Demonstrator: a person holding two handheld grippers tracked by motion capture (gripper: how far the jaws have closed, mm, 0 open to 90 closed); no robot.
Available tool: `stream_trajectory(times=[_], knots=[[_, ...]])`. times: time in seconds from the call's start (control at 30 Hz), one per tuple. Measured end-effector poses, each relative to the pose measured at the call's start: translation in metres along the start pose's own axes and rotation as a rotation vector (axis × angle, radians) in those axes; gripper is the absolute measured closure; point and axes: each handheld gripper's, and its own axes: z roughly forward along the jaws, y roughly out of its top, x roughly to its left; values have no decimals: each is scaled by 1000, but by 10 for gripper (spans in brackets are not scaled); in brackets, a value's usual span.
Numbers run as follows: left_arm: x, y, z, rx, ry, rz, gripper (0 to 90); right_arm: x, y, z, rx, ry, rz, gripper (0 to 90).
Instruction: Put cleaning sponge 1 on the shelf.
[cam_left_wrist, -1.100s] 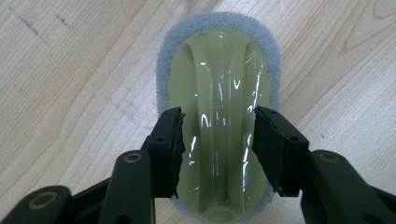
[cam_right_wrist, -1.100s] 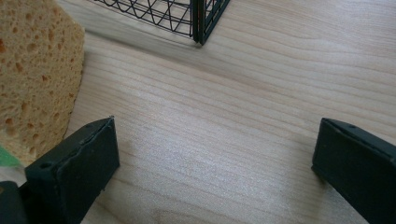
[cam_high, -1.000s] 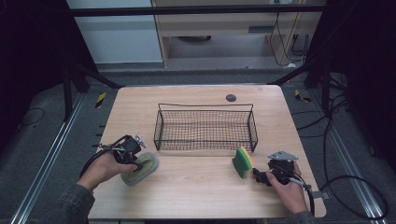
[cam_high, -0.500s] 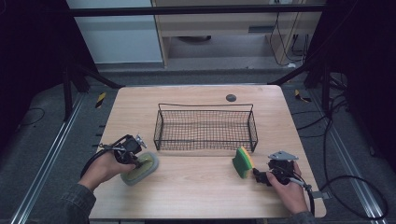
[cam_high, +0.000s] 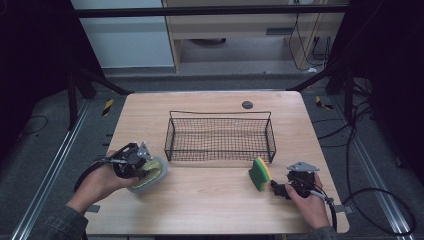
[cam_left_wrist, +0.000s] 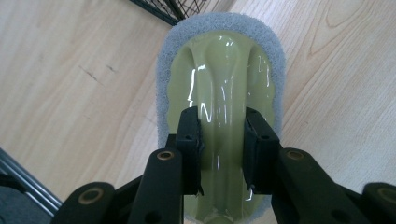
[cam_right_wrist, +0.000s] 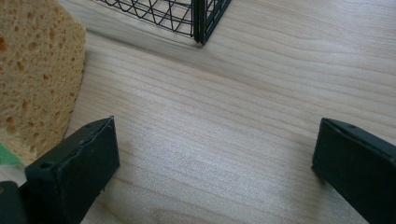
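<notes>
Your left gripper (cam_left_wrist: 222, 140) is closed on the ridge of the green scrubber (cam_left_wrist: 224, 79), and your right gripper (cam_right_wrist: 215, 158) stands wide open, empty, beside the sponge (cam_right_wrist: 37, 70).

The sponge (cam_right_wrist: 35, 70) is cut off by the right gripper view's left edge.

No legible text, labels, brand marks or numbers anywhere. Checked the surface (cam_high: 210, 200), wire basket (cam_high: 220, 137), scrubber (cam_left_wrist: 219, 93) and sponge (cam_high: 260, 173): all unmarked. Yellow-and-black striped tape pieces (cam_high: 107, 106) on the floor carry a hazard pattern, no lettering. Cabinet fronts at back too dim and small to read.
</notes>
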Motion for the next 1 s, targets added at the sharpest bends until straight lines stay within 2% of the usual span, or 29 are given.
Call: stream_trajectory(times=[0.27, 0.53, 1.0], knots=[[-1, -2, -11, -35, 19, 22, 708, 0, 0, 0, 2, 4, 6, 8], [-2, 0, -13, -30, 41, 35, 708, 0, 0, 0, 0, 2, -3, 8], [-2, 7, -23, -55, 74, 69, 708, 0, 0, 0, 0, 3, -4, 7]])
